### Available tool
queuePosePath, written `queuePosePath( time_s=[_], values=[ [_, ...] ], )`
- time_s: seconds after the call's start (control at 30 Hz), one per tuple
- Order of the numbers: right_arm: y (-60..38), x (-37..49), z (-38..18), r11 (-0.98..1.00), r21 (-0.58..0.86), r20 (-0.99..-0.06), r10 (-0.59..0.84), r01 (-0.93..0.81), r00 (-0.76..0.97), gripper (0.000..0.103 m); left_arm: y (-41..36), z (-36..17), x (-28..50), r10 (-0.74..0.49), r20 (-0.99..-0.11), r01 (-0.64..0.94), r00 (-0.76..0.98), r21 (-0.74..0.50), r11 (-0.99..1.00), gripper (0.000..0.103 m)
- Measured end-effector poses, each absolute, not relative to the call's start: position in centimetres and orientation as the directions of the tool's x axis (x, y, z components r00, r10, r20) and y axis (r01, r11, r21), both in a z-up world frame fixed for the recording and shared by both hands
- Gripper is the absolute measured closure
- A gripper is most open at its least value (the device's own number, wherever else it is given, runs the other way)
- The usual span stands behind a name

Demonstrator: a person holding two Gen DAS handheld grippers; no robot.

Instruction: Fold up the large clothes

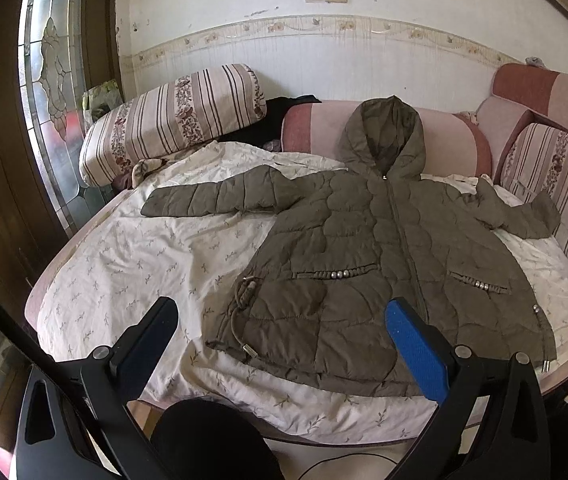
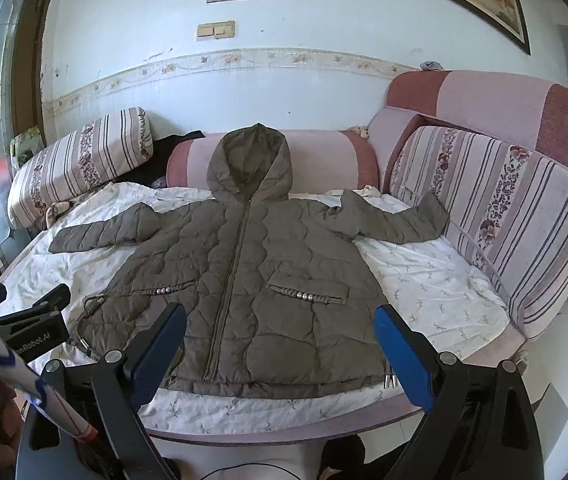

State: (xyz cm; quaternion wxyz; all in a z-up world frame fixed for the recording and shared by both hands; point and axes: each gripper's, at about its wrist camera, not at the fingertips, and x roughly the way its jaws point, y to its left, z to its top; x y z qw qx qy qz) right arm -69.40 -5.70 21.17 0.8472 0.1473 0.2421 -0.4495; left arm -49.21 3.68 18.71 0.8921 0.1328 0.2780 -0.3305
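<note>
The coat (image 2: 244,272) lies flat in the middle of the bed (image 2: 436,280), front up and zipped, hood at the far edge, hem at the near edge. To fold well, I'd pinch one sleeve (image 1: 204,200) near its cuff (not the puffy middle). It's olive, quilted and thick. The left gripper (image 1: 280,322) and right gripper (image 2: 280,330) both gape wide, holding nothing.

Soft daylight from the left window (image 1: 50,92); fisheye edges bend, corners dark.
</note>
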Motion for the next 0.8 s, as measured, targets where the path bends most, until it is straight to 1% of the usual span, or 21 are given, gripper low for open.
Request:
queuePosePath(
  time_s=[0.03, 0.2, 0.5, 0.8],
  values=[
    [-5.7, -69.4, 21.4, 0.544, 0.046, -0.562, -0.679, 0.838, 0.472, 0.006, 3.6, 18.6, -49.2, -0.515, -0.586, 0.665, 0.625, 0.054, 0.745, 0.000],
    [-5.8, -69.1, 20.7, 0.555, 0.039, -0.551, -0.681, 0.831, 0.481, 0.006, 3.6, 18.2, -49.0, -0.512, -0.592, 0.666, 0.622, 0.055, 0.744, 0.000],
    [-6.1, -68.9, 20.5, 0.556, 0.030, -0.593, -0.659, 0.831, 0.462, 0.006, 3.8, 17.7, -49.1, -0.513, -0.594, 0.668, 0.620, 0.057, 0.742, 0.000],
    [-6.0, -68.7, 20.2, 0.560, 0.030, -0.587, -0.660, 0.828, 0.468, 0.006, 3.8, 17.6, -49.0, -0.513, -0.594, 0.668, 0.620, 0.056, 0.742, 0.000]
  ],
)
